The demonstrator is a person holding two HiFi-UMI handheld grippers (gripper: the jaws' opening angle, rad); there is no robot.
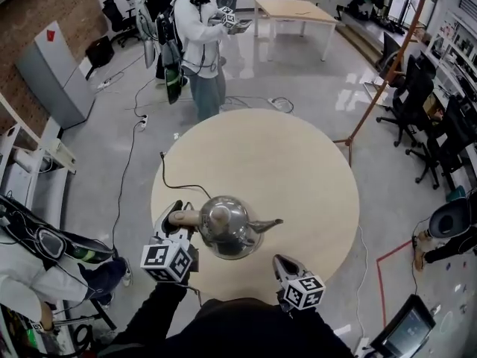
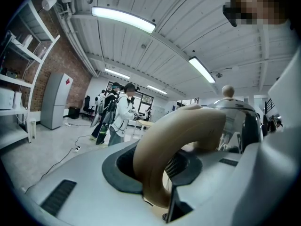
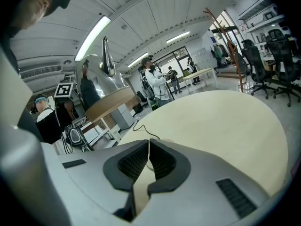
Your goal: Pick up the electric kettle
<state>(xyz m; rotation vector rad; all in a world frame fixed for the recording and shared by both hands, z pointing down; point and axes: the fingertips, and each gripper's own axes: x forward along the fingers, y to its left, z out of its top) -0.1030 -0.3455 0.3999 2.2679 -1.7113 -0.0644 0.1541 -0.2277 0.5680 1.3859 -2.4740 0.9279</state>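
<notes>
Left gripper view: left gripper [image 2: 160, 171] clamps the handle [image 2: 188, 131]; kettle [image 1: 227, 226] looks raised over the table's [image 1: 298, 162] near edge. Right gripper [image 3: 148, 157] closed, empty. Advice: hold spout level, lift straight, watch cord [image 1: 173, 179].

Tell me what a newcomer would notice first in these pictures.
The shiny steel kettle, raised over the near edge of the round pale table, its tan handle clamped in the left gripper. The right gripper hangs shut and empty beside it. Another person stands beyond the table.
</notes>
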